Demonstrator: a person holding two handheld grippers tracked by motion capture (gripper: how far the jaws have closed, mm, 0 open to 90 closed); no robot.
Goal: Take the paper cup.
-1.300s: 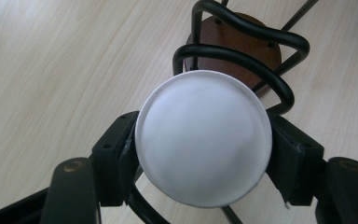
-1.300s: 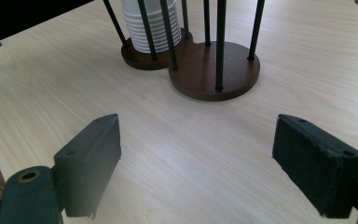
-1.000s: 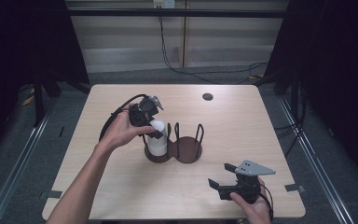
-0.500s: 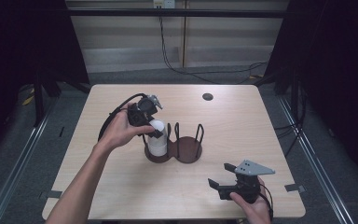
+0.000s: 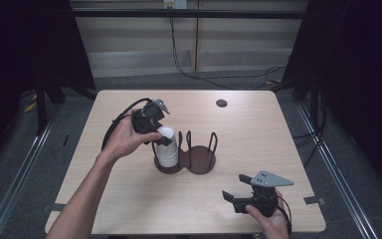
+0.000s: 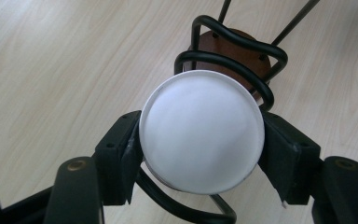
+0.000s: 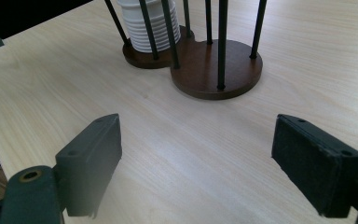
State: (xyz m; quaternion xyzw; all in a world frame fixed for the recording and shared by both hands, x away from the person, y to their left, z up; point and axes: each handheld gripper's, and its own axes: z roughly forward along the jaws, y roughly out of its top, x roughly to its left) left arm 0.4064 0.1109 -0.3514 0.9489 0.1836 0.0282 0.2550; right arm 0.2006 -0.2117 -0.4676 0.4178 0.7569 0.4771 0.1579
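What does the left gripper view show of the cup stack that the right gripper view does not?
Left gripper view: the white cup stack seen from above, the left gripper with both pads pressed on its sides. Right gripper view: the stack's ribbed side standing in one ring, the open right gripper and the other base disc bare. Both: the dark wire holder on the wooden table.

Table (image 5: 129, 209): pale wood-look laminate, fine grain, matt w/ slight sheen. Cup stack (image 6: 202, 138): white, looks like plastic or coated paper; top smooth, matt; sides ribbed. Holder (image 7: 216, 65): dark brown wood base, smooth, satin; thin black metal rods, semi-gloss. Left gripper (image 6: 200, 154) & right gripper (image 7: 196, 158): black matt plastic bodies, pads look rubbery, faintly textured.
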